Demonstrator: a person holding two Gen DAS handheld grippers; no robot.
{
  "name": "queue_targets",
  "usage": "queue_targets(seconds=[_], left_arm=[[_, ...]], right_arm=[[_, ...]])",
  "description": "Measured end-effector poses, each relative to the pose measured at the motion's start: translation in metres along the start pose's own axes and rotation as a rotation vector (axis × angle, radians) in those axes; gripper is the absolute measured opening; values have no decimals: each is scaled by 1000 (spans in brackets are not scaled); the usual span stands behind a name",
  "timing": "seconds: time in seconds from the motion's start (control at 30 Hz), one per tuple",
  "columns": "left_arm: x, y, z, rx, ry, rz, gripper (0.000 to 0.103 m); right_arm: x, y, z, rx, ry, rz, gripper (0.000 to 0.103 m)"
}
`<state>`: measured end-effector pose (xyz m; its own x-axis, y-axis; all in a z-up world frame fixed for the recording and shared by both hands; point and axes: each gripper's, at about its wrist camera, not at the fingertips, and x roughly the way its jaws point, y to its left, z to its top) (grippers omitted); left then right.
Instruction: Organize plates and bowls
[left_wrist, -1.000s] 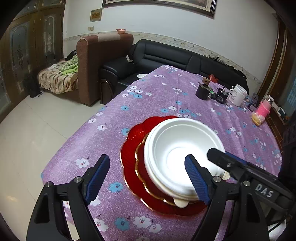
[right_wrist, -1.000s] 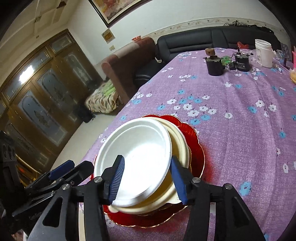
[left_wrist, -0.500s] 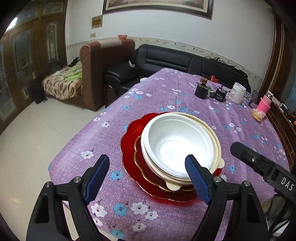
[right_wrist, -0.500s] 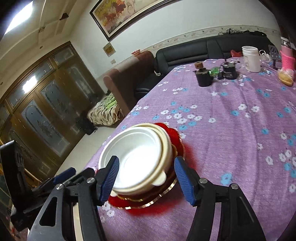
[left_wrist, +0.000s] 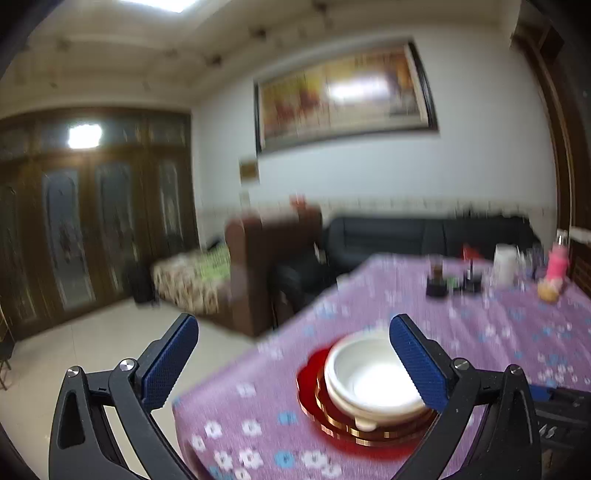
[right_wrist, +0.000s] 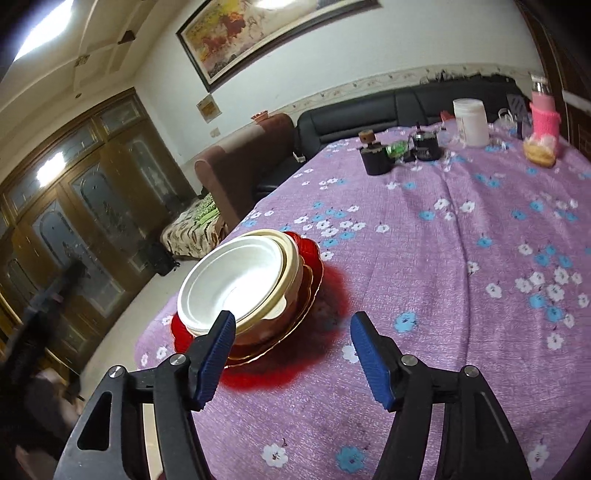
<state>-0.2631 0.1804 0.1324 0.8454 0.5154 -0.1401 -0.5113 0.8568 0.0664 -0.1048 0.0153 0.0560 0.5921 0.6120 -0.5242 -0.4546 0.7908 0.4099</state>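
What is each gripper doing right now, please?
Left gripper: open, holding nothing.
Right gripper: open, holding nothing; the bowls sit stacked on the plates.

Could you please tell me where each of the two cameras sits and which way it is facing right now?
Left wrist: on the left gripper, raised and tipped up toward the far wall; its open blue fingers frame the blurred white bowl.
Right wrist: on the right gripper, looking down across the purple tablecloth; its open fingers show.
Shared: bowl, red plate, black sofa.
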Motion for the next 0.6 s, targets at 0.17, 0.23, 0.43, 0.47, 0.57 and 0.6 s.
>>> queue_targets(seconds=[0.17,0.23,0.43,0.47,0.57,0.6], left_arm=[[9,-5,3,13,103,-137,103],[21,-7,-1,2,176,-185,103],[57,-3,-18,-38,366,-207,103],[58,-2,-22,-42,377,-199,103],[68,1,-24,-50,403,-184,103],[71,2,-25,-54,408,-179,103]], right_arm=[[-2,17,-5,-82,-17,-18,75],[2,24,-9,-109,-2,-18,75],[15,40,-17,-205,26,-77,75],[18,41,-17,-211,35,-81,75],[27,43,-16,-226,62,-85,75],[31,44,-15,-233,77,-80,75]])
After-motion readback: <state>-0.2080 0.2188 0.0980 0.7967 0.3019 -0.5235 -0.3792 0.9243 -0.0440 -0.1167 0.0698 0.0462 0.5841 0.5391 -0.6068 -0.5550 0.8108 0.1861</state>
